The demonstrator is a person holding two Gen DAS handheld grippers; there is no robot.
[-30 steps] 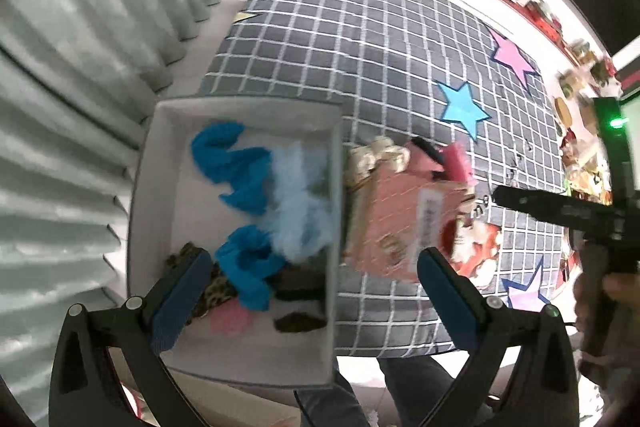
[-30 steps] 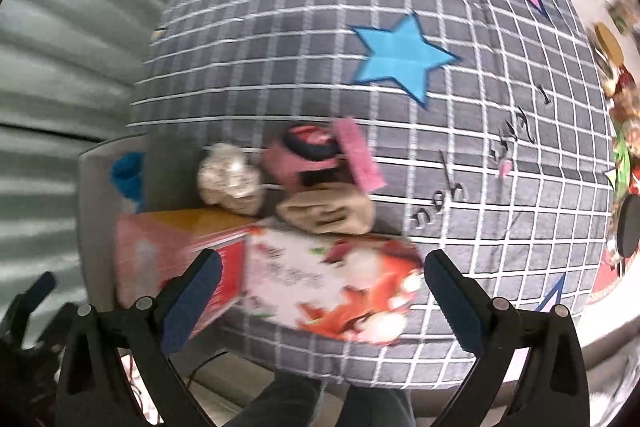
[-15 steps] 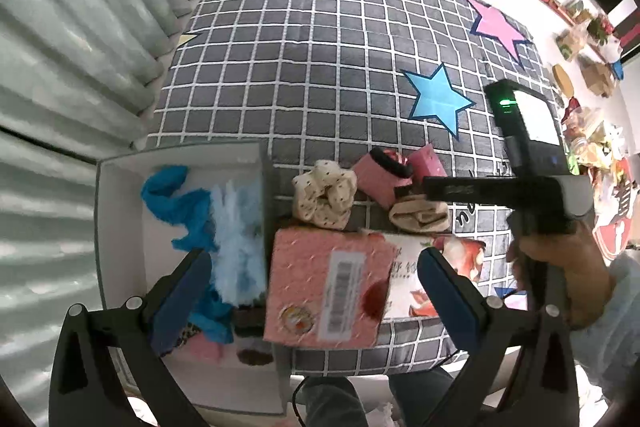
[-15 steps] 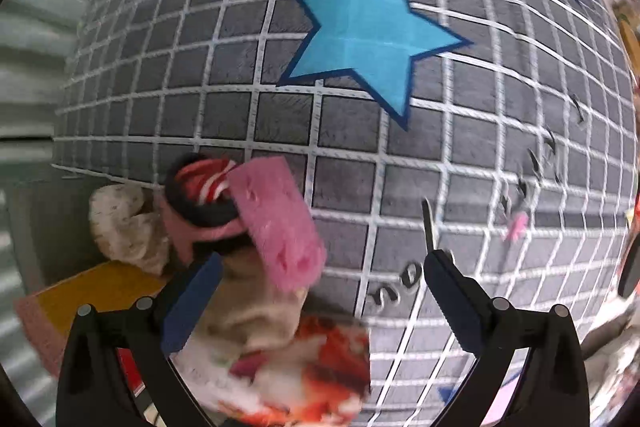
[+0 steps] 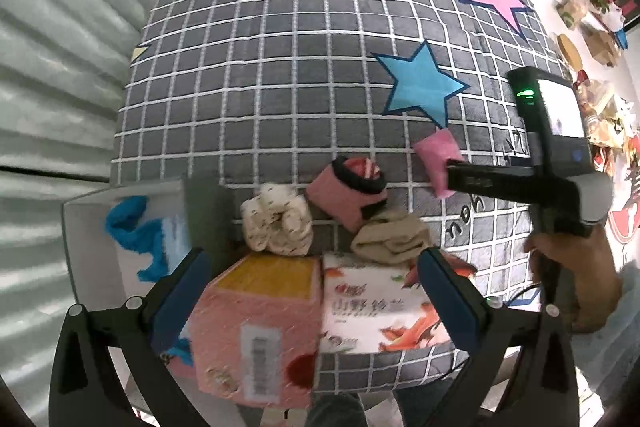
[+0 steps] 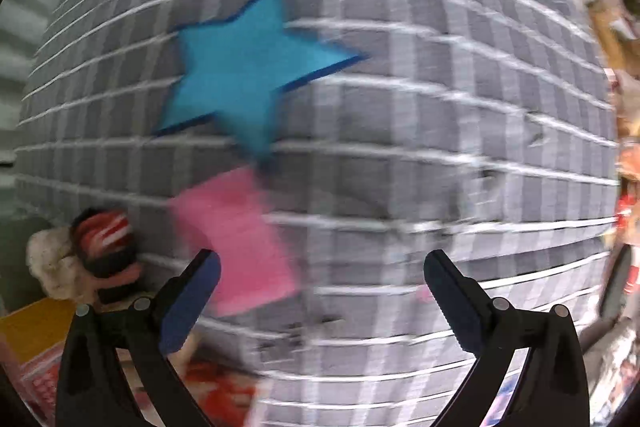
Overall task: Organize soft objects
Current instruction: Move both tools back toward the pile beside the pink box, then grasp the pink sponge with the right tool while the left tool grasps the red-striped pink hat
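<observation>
Although a few soft things already lie in the white bin (image 5: 86, 247) at the near left edge of the bed (image 5: 280, 67), most of the sorting looks unfinished, judging by what is loose on the grey checked cover. Inside the bin a blue fuzzy piece (image 5: 132, 227) and a pale blue one (image 5: 174, 231) show; the rest of its contents are hidden behind the left tool (image 5: 316, 291), whose jaws stand wide apart and hold nothing above the near edge. Two boxes sit at that near edge, a pink box (image 5: 256, 339) just beside the bin and a printed white box (image 5: 372, 307) touching it on the right. Beyond them, still out on the cover, are a cream dotted bundle (image 5: 278, 223), a pink roll with a dark striped cuff (image 5: 348, 191), and a beige folded piece (image 5: 390, 237) resting against the white box. Smallest, a pink cloth (image 5: 436, 157) lies near the blue star (image 5: 420, 83), and the right tool (image 6: 320, 291) has its jaws spread apart right over it; the wrist view is blurred, so contact cannot be told. By this reading four loose items remain to go into the bin, and the pink cloth seems next.
</observation>
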